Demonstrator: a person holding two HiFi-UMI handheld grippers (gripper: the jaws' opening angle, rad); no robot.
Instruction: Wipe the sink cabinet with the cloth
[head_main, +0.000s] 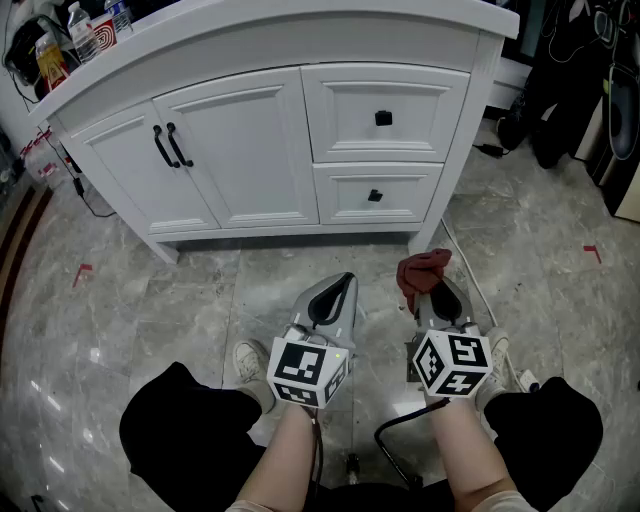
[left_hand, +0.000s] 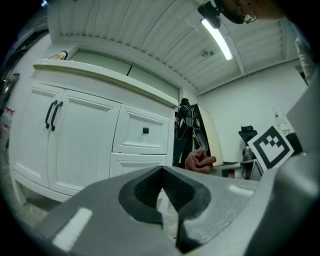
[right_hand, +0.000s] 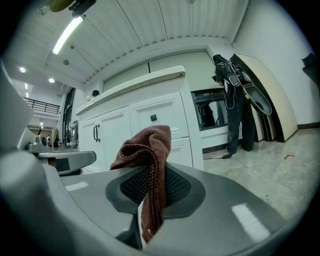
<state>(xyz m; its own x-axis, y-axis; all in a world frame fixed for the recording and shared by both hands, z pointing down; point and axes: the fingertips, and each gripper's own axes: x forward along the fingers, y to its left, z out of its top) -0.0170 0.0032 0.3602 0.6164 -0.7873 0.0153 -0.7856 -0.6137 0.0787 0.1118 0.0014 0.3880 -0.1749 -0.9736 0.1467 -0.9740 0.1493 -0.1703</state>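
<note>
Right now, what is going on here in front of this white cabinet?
A person faces the white sink cabinet and holds a gripper in each hand. The right gripper is shut on a reddish-brown cloth, which hangs out between its jaws. The left gripper is shut and holds nothing. Both are low over the floor, apart from the cabinet, so wiping has not yet begun.

One white wooden sink cabinet (head_main: 461, 140) spans the upper frame. It has two panelled doors (head_main: 245, 150), two black bar handles (head_main: 178, 145), two drawers (head_main: 420, 115) and two black square knobs (head_main: 383, 118). One dark red terry cloth (head_main: 422, 270) shows right of centre. Two grey tools show below centre: the left tool (head_main: 343, 283) and the right tool (head_main: 440, 288).
</note>
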